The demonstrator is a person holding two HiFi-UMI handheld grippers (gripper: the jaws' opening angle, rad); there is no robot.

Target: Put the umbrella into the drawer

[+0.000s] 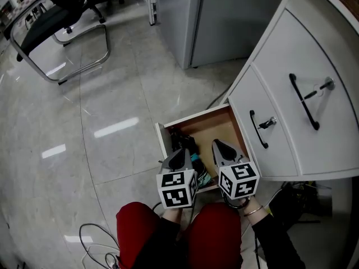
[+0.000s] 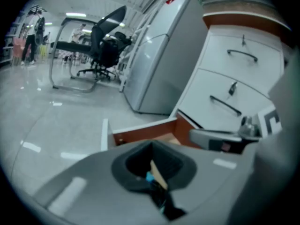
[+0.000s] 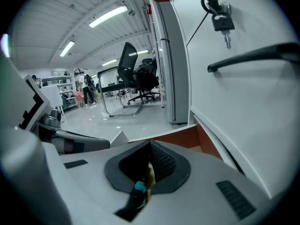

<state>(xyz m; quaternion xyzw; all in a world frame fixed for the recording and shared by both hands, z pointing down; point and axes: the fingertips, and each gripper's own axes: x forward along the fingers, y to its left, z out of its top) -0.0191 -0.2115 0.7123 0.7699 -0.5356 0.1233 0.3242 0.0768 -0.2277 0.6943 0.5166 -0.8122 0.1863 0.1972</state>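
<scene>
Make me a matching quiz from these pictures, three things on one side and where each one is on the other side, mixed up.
Things:
1. umbrella
2. key
3. chair

Places:
A. standing on the floor, far left
B. lying in the open drawer
C. hanging at the lock of a closed drawer

Pairs: 1-B, 2-C, 3-A

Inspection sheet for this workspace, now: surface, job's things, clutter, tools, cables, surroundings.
Surface: glossy floor; bottom drawer open, wood inside.
Job's things: dark umbrella with teal trim lies in the drawer.
Clutter: nothing seen.
Tools: left tool and right tool, jaws together, above the drawer.
Cables: loose cables on the floor, lower left of the head view.
Surroundings: white cabinet, keys in its locks; black chair; grey cabinet.
</scene>
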